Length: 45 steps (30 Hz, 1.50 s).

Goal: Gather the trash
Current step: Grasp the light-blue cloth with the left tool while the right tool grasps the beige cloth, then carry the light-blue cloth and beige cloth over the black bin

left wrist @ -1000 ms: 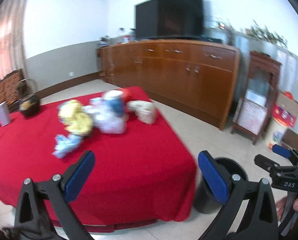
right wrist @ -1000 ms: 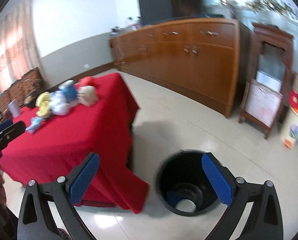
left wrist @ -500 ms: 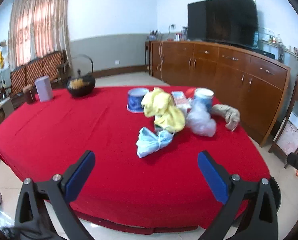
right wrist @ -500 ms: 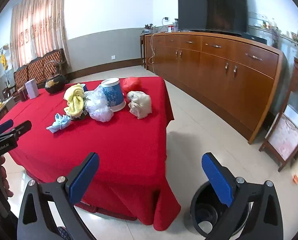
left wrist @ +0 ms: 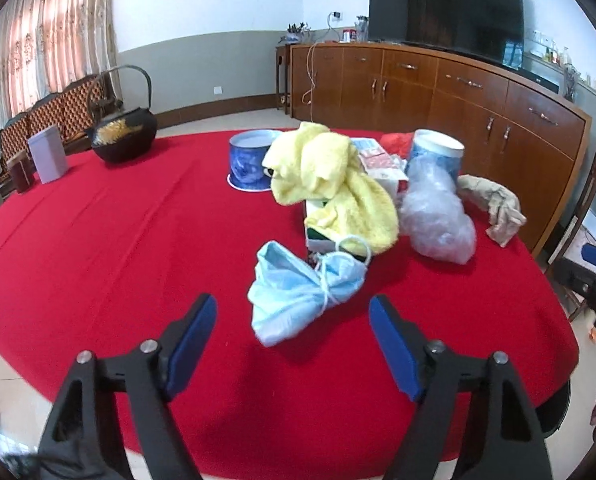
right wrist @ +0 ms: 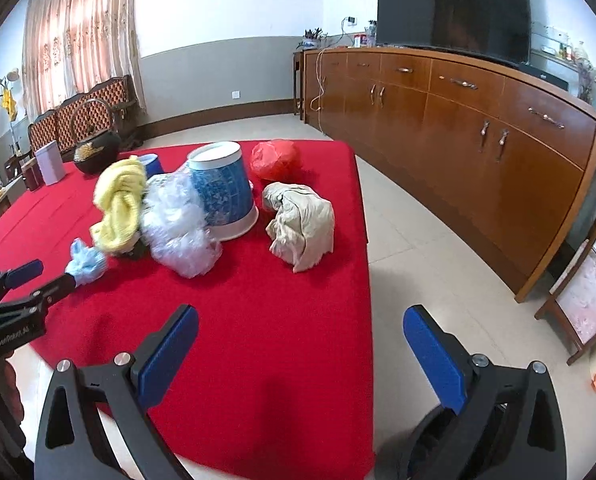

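Trash lies on a red-clothed table (left wrist: pixel 98 240): a crumpled light blue mask (left wrist: pixel 298 292), a yellow cloth (left wrist: pixel 333 184), a clear plastic bag (left wrist: pixel 437 216), a beige crumpled rag (left wrist: pixel 493 208), a red plastic bag (right wrist: pixel 276 158) and two blue paper cups (left wrist: pixel 250 160). My left gripper (left wrist: pixel 294 340) is open, just short of the blue mask, which sits between its fingers. My right gripper (right wrist: pixel 301 344) is open and empty over the table's right corner, short of the beige rag (right wrist: pixel 301 224). The left gripper also shows in the right wrist view (right wrist: pixel 22 284).
A black kettle (left wrist: pixel 122 136) and a grey tin (left wrist: pixel 48 154) stand at the table's far left. A long wooden sideboard (right wrist: pixel 477 128) with a TV (right wrist: pixel 453 4) lines the right wall. A black bin's rim (right wrist: pixel 437 436) shows below the right gripper on the tiled floor.
Both grippers have swung from the floor bin toward the table and moved closer. The left one now frames the blue mask; the right one has come over the table corner.
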### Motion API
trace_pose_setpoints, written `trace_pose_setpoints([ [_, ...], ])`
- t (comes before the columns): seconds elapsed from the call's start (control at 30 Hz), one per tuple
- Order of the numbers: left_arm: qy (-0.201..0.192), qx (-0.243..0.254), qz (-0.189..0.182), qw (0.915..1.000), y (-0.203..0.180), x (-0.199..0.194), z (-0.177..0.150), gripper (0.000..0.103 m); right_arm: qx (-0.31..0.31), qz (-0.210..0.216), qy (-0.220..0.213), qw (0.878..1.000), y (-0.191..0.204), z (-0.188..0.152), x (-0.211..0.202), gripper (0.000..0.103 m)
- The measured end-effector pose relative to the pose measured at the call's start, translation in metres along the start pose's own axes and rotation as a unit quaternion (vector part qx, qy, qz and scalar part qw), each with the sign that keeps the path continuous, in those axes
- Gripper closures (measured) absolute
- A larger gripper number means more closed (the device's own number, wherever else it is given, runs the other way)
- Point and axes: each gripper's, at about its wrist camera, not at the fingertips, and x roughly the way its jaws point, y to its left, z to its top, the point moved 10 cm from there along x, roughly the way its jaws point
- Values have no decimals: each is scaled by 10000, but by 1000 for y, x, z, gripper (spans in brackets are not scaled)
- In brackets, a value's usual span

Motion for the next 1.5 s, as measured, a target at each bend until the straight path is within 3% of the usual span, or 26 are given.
trace_pose_setpoints([
  [0.27,138,-40,-67,9999,0,18,0,27,-26,59,191,9998,0,22,49,7],
  [0.37,186,-75,-159,9997,-2,21,-2,32,12,137,392,9991,1,25,63,18],
  [0.4,191,-91,-215,9995,-3,22,-3,34,10,158,385,9991,1,27,63,26],
  [0.47,229,-106,-278,9993,-4,24,-4,43,-1,140,463,9988,0,27,67,28],
  [0.5,251,-113,-300,9992,-5,25,-4,45,4,179,505,9986,1,26,68,35],
  [0.53,269,-121,-336,9990,-6,26,-5,51,-7,207,569,9982,1,25,70,52],
  [0.6,255,-130,-399,9988,-7,24,-6,60,26,237,629,9977,0,23,72,76],
  [0.67,255,-189,-496,9983,-8,23,-6,69,96,290,584,9978,-2,23,69,78],
  [0.87,73,-281,-568,9980,-6,10,-2,77,212,381,372,9984,-5,23,49,82],
  [1.27,-164,-383,-642,9971,1,-17,0,82,213,473,-62,9986,-5,19,-8,86],
  [1.5,-229,-227,-776,9965,-18,-37,0,82,244,390,-244,9986,-15,7,-48,86],
])
